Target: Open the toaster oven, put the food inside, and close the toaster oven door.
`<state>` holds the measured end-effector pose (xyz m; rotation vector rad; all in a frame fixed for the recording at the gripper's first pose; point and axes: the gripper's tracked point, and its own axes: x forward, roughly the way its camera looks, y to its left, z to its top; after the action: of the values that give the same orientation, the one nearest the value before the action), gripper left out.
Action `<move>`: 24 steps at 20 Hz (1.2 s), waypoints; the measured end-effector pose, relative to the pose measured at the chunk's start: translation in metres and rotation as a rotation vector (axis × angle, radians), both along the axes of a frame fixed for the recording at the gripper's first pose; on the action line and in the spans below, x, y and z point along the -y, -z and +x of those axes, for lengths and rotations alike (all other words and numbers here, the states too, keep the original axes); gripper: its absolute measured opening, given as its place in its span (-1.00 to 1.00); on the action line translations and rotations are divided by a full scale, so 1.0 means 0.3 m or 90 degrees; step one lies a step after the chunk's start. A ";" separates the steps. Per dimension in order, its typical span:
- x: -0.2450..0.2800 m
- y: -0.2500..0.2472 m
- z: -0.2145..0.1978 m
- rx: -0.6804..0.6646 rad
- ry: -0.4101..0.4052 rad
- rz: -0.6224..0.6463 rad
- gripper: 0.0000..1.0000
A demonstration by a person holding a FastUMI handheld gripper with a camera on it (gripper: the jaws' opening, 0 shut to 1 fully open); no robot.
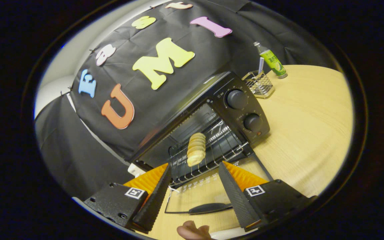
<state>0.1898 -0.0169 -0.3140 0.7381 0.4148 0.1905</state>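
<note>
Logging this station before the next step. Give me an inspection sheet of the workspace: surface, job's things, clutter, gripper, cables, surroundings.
Surface: light wooden table, bare beside the oven.
Job's things: toaster oven open, its glass door folded down flat with the handle toward the gripper; food, a ridged pale roll, lies on the wire rack inside.
Clutter: wire basket and a green bottle beyond the oven.
Gripper: gripper open, fingers apart over the door, food just ahead of them, nothing held.
Cables: nothing seen.
Surroundings: black cloth wall behind the oven; a fingertip below the gripper.
</note>
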 end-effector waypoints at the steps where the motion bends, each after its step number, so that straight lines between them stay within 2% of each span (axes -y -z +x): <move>1: -0.014 0.011 -0.034 -0.012 -0.014 -0.015 0.89; 3: -0.055 0.014 -0.108 -0.022 -0.048 -0.048 0.94; 6: -0.101 0.061 -0.200 -0.047 -0.099 -0.167 1.00; 14: -0.106 0.164 -0.280 -0.087 -0.104 -0.438 1.00; 17: -0.151 0.226 -0.294 -0.134 -0.113 -0.431 1.00; 24: -0.146 0.301 -0.225 -0.187 -0.078 -0.453 1.00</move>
<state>0.1222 0.0270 -0.4042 0.0355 0.7566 0.0378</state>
